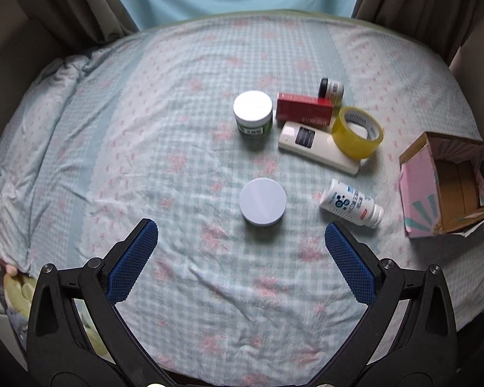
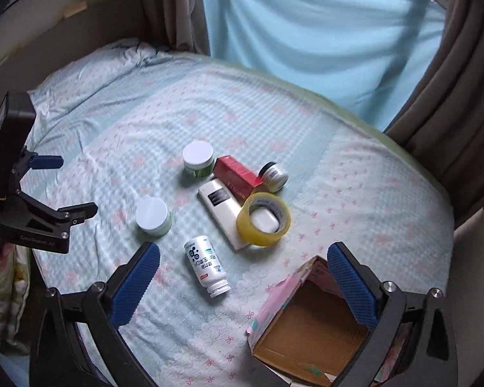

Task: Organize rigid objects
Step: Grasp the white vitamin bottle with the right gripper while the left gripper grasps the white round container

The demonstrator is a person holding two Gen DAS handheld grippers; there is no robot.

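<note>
A flat white-lidded jar (image 1: pixel 262 202) (image 2: pixel 152 216) sits on the bed just ahead of my open left gripper (image 1: pixel 241 232). Farther back stand a taller white-lidded green jar (image 1: pixel 253 113) (image 2: pixel 198 159), a red box (image 1: pixel 304 111) (image 2: pixel 237 174), a small black-capped jar (image 1: pixel 331 91) (image 2: pixel 273 175), a white remote (image 1: pixel 316 145) (image 2: pixel 224 210) and a yellow tape roll (image 1: pixel 357 133) (image 2: pixel 263 219) resting on the remote. A white bottle (image 1: pixel 350 203) (image 2: pixel 206 264) lies on its side. My right gripper (image 2: pixel 243 253) hangs open above the bottle and an open cardboard box (image 2: pixel 309 329) (image 1: pixel 448 187).
The bed carries a checked pale-blue sheet (image 1: pixel 177 148) with a bunched quilt (image 1: pixel 48 103) at the left. Curtains (image 2: pixel 322 32) hang behind the bed. The left gripper's body (image 2: pixel 25 200) shows at the left edge of the right wrist view.
</note>
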